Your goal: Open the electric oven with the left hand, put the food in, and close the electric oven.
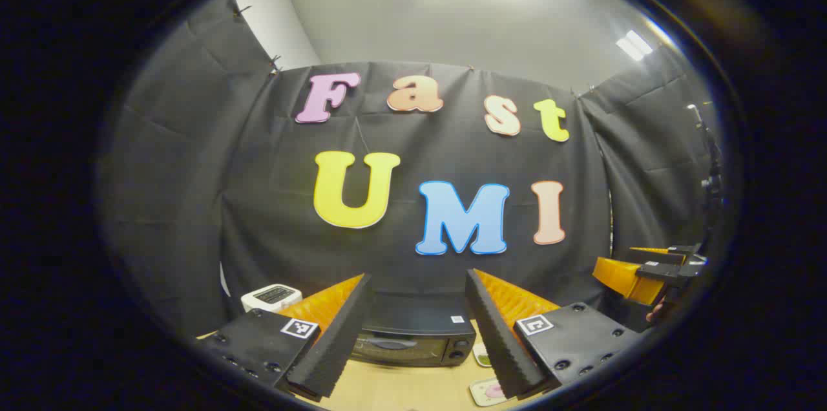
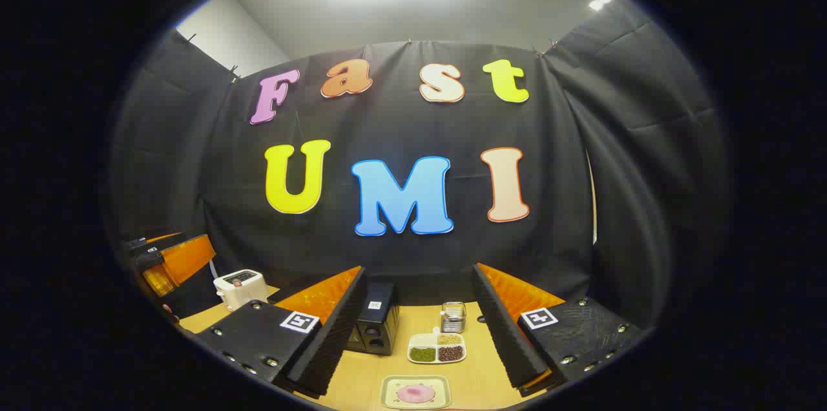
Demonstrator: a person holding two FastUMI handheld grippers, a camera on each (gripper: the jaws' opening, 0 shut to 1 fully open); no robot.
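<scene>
Two grippers, left gripper (image 1: 420, 333) and right gripper (image 2: 420, 340), both spread wide, gripping nothing. Electric oven (image 1: 413, 333) shut at six o'clock between left fingers; food plate (image 2: 415, 392) at six o'clock below right.

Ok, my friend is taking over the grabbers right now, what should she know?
Left gripper: open, holding nothing, raised and facing the oven.
Right gripper: open, holding nothing, raised over the table.
Oven: door shut, at the back of the table.
Food: pink piece on a square plate near the front edge, in front of a tray of beans.
Done: nothing yet.
Left: open the oven with the left gripper, put the food in, close the door.
</scene>
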